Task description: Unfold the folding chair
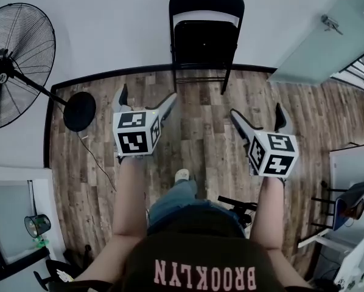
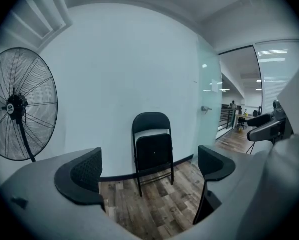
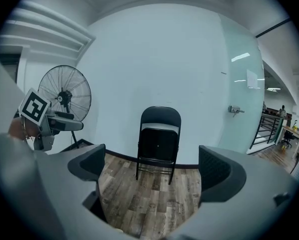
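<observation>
Against the white wall, black folding chair, folded flat, upright

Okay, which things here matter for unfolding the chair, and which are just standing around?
For the job:
- folding chair, folded, against the wall
- left gripper, open and empty
- right gripper, open and empty

Just around:
- standing fan
- glass door

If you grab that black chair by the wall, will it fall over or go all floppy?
The folding chair looks made of thin metal tube, so it should stay stiff. Folded almost flat and standing narrow against the wall, it could tip easily if tugged at the top. The seat looks hinged, so it would likely swing when lifted.
</observation>
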`<act>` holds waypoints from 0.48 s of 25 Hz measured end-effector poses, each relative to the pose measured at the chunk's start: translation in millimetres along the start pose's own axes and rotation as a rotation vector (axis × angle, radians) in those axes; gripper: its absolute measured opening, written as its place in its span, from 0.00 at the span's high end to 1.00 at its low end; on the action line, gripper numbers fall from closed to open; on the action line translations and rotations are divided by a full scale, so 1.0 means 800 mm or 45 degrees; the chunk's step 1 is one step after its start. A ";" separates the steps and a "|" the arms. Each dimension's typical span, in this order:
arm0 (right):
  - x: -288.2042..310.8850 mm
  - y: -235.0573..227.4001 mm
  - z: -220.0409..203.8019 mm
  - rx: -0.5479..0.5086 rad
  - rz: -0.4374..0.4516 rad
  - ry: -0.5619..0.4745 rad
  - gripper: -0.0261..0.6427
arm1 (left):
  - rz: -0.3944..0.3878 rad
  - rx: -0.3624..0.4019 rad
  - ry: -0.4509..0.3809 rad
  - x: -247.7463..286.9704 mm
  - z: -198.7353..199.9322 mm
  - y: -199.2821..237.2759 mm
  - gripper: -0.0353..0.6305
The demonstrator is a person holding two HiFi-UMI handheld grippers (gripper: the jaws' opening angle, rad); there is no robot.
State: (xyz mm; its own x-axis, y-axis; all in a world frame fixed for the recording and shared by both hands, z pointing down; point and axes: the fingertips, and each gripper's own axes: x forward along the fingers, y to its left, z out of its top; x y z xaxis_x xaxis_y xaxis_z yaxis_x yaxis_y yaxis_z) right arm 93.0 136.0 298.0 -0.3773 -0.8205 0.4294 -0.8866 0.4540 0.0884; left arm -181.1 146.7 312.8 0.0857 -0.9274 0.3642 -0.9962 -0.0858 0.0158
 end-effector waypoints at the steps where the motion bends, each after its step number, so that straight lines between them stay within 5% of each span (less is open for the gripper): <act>1: 0.008 0.003 0.007 0.005 -0.003 -0.004 0.12 | -0.005 0.000 -0.012 0.007 0.006 0.007 0.09; 12: 0.062 0.012 0.030 -0.032 -0.050 0.026 0.12 | -0.029 0.011 -0.005 0.053 0.020 0.049 0.09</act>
State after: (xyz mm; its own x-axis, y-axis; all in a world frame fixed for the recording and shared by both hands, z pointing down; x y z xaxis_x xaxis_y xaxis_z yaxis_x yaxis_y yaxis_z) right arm 59.2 91.6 298.2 -0.3367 -0.8308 0.4432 -0.8935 0.4304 0.1280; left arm -215.9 98.0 314.5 0.1083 -0.9267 0.3600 -0.9938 -0.1100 0.0159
